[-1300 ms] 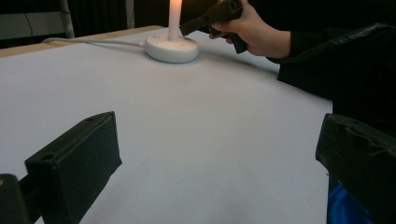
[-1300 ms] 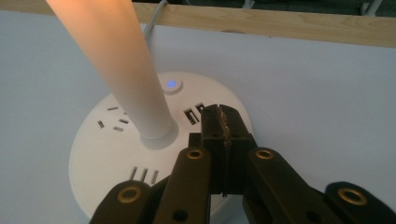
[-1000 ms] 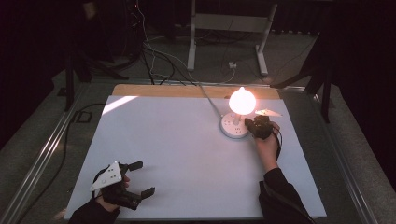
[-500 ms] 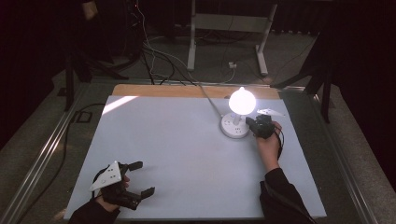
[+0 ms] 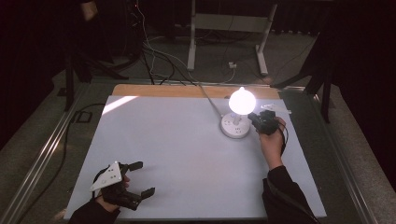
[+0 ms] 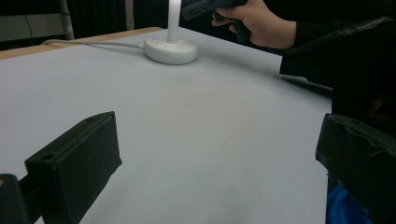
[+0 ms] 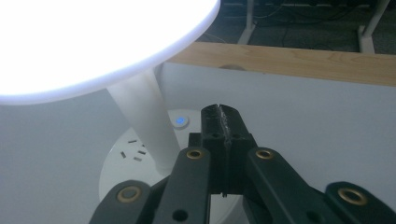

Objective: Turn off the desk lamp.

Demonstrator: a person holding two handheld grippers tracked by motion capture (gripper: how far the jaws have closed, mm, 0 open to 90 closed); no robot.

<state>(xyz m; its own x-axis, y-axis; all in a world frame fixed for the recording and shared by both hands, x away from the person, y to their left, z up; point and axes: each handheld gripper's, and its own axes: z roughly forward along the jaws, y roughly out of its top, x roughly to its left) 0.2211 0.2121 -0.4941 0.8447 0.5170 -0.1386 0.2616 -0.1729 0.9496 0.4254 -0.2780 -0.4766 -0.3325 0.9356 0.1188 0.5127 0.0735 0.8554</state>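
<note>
lamp (image 5: 237, 116) stands at the far right of the table (image 5: 177, 149), near the wooden edge, lit. i take its round base (image 7: 126, 163) as my landmark. right gripper (image 5: 262, 122) hangs just right of the base, above it, jaws pressed together on nothing, tips aimed at the small blue button (image 7: 180, 121) on the base's top. button lies just ahead of and below the tips, right of the stem (image 7: 140, 121). stem's long axis is upright; head (image 7: 93, 42) faces down. left gripper (image 5: 122, 185) sits well away from the base at the near left corner, jaws wide, empty. right hand is much nearer; i judge any next press is a short drop.
</note>
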